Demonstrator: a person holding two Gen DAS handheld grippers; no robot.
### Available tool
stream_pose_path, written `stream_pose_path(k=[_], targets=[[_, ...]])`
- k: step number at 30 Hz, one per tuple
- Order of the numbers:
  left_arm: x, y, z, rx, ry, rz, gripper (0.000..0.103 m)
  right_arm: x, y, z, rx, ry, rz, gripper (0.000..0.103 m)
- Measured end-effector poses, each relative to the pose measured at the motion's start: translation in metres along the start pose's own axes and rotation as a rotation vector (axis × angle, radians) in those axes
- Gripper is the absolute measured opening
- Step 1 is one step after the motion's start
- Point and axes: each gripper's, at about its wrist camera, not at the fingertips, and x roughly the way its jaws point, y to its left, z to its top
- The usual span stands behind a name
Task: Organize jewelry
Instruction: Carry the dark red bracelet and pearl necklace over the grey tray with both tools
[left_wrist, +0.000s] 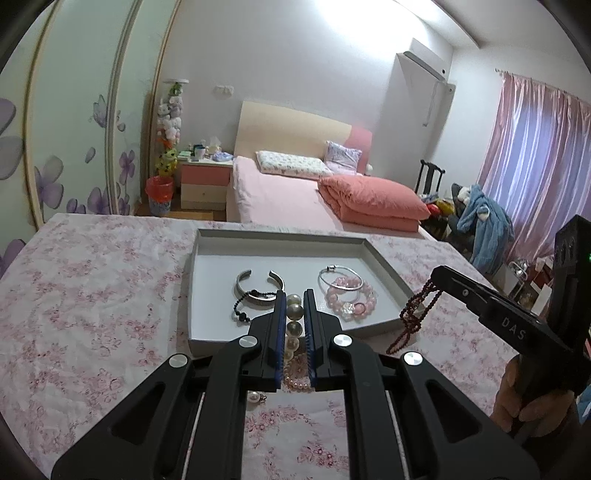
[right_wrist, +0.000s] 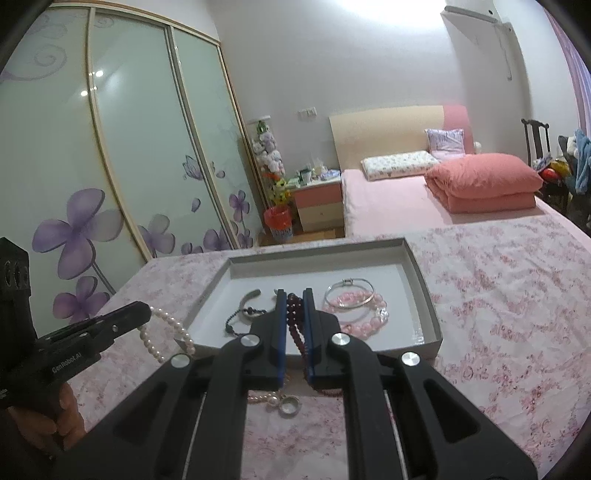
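Left fingers pinching pearl necklace, right fingers gripping half-hidden dark beads

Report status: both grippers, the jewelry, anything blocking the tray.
Left gripper shut on pearl strand. Right gripper shut on dark red bead strand. Both strands hang before the tray; nothing in the way.

My left gripper pinches the pearl necklace at the white tray's near edge; bracelets lie inside the tray.
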Motion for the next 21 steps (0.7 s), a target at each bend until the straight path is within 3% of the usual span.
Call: stream_pose_path(k=[21], targets=[[-0.02,-0.014,-0.003,0.11,-0.124,0.246,0.01,-0.024,0.039,0.004,-0.169,-0.174,-0.089,0.009]])
